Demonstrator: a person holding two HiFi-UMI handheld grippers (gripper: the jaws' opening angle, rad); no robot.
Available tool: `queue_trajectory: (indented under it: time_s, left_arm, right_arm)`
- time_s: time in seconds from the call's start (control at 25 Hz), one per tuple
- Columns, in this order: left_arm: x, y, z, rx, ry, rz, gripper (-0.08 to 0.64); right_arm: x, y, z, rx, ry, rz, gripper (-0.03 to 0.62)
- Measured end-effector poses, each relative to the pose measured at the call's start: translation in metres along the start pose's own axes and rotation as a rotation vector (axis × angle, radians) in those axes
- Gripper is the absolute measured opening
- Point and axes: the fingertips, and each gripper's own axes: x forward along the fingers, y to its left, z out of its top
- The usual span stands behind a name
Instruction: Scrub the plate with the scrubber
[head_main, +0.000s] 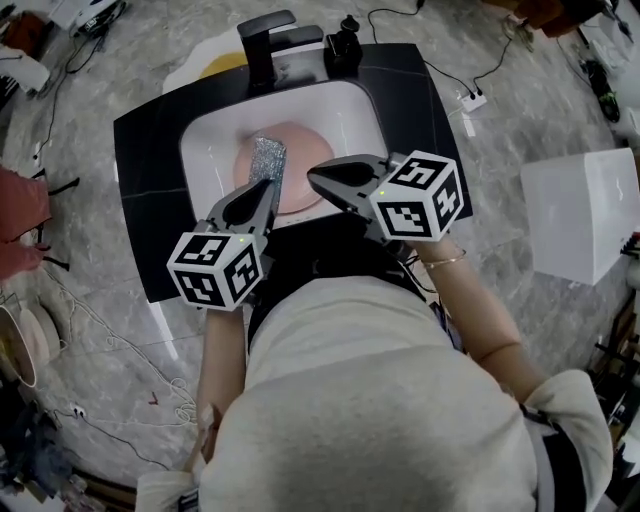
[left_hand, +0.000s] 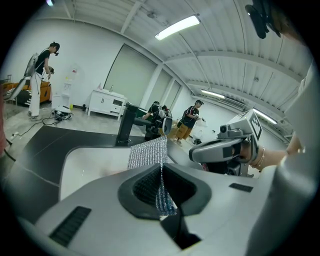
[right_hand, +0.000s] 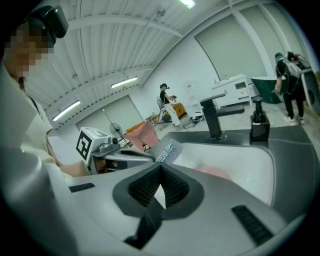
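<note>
Black counter (head_main: 145, 165), white sink (head_main: 342, 108), pink plate (head_main: 305, 150) inside

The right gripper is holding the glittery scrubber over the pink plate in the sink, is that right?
Not quite. The left gripper holds the scrubber over the plate in the sink, as the left gripper view shows. The right gripper is shut on nothing.

I count one pink plate (head_main: 305, 160) and one silver scrubber (head_main: 267, 158) in the single sink (head_main: 200, 140). One black faucet (head_main: 265, 45) and one black dispenser (head_main: 345, 45) stand at its back edge. There are two grippers, the left gripper (head_main: 264, 187) and the right gripper (head_main: 314, 177).
</note>
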Motion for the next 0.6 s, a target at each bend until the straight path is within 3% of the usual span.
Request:
queue_trajectory:
  time_s: [0.6]
  left_arm:
    - [0.0, -0.002, -0.016, 0.017, 0.042, -0.003, 0.035]
  right_arm:
    - [-0.007, 0.006, -0.018, -0.084, 0.136, 0.034, 0.006]
